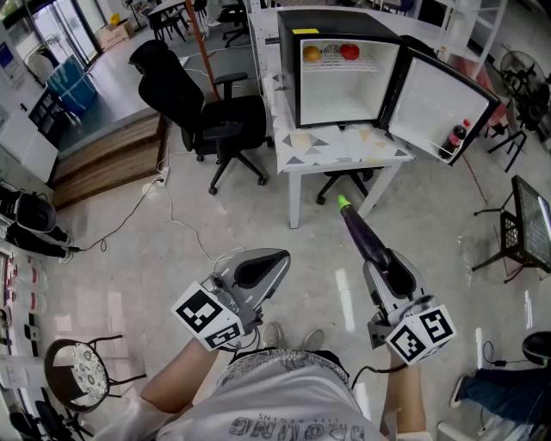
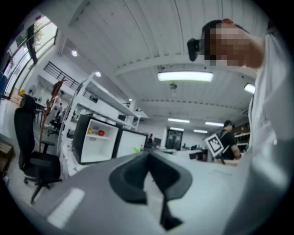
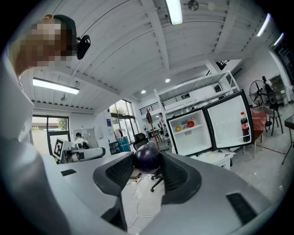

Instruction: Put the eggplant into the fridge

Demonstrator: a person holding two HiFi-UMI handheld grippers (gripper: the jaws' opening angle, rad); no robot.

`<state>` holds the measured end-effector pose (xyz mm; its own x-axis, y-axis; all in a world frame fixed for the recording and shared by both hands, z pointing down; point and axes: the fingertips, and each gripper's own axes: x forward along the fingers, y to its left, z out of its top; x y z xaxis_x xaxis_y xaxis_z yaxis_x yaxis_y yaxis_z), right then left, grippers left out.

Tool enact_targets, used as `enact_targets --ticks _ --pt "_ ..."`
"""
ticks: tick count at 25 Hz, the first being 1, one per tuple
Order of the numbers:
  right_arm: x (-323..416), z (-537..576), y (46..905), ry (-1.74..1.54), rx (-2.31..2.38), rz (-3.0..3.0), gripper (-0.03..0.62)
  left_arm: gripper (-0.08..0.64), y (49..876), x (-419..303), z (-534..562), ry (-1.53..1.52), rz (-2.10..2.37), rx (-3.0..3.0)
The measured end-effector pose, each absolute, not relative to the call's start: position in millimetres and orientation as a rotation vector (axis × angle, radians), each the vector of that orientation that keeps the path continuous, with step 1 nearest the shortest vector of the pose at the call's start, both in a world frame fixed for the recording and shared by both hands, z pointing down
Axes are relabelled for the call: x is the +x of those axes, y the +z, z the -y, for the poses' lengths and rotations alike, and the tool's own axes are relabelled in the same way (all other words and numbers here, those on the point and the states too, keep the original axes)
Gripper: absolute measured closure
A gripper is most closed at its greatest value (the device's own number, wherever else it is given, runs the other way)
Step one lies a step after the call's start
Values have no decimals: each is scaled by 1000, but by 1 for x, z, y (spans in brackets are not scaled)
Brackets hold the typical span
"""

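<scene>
Transport step: your right gripper point(image 1: 389, 274) clamps the eggplant point(image 1: 365, 234), your left gripper point(image 1: 263, 267) rides closed and empty; next, approach the open fridge point(image 1: 332, 19).

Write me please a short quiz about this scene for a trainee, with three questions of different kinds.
1. Which gripper holds the eggplant?
2. True or false: the fridge is empty.
3. Fill in: the bottle stands in the fridge's open ____.
Key: 1. The right gripper. 2. False: fruit lies on its top shelf. 3. door.
</scene>
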<state>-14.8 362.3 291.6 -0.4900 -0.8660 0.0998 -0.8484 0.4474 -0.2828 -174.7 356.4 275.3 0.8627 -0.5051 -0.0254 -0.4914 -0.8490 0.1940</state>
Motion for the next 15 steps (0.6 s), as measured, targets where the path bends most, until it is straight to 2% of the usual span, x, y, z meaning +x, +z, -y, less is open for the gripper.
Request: enact_targets --ticks 15 --pt "4 -360 298 -483 -1583 -2596 414 552 280 -158 -353 -107 767 2846"
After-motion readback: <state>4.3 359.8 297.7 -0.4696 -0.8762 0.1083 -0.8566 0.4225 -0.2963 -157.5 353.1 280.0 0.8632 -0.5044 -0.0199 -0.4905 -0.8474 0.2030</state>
